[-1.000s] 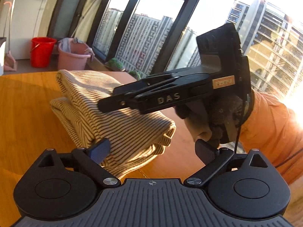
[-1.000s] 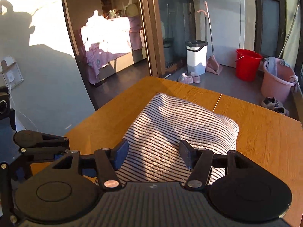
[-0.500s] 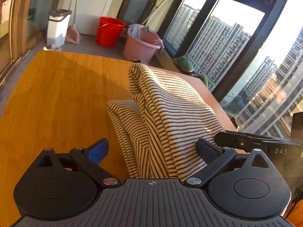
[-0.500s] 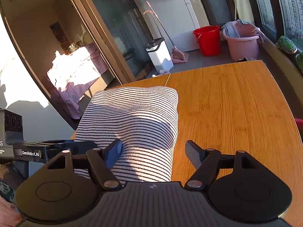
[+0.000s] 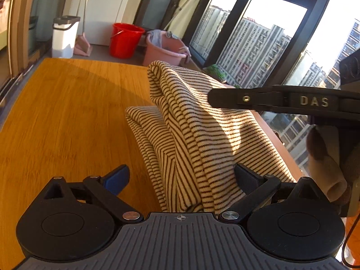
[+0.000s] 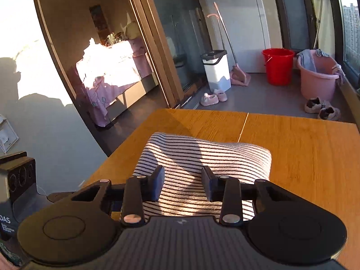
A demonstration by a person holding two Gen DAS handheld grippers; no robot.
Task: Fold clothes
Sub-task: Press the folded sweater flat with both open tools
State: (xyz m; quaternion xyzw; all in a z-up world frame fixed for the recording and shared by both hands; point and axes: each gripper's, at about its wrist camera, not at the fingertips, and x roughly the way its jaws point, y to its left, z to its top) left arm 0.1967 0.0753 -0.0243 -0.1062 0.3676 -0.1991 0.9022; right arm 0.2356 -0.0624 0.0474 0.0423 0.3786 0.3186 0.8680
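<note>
Sunlit wooden table (image 5: pixel 67 117) bears the folded striped top (image 5: pixel 202 135), probably for squaring: left gripper (image 5: pixel 182 177) wide astride its 6 o'clock edge, right gripper (image 6: pixel 182 183) narrowing, jaws apart above it.

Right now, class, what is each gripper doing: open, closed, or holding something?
Left gripper: open, striped garment between its fingers, not pinched.
Right gripper: open, jaws just closing, above the garment, gripping nothing.
</note>
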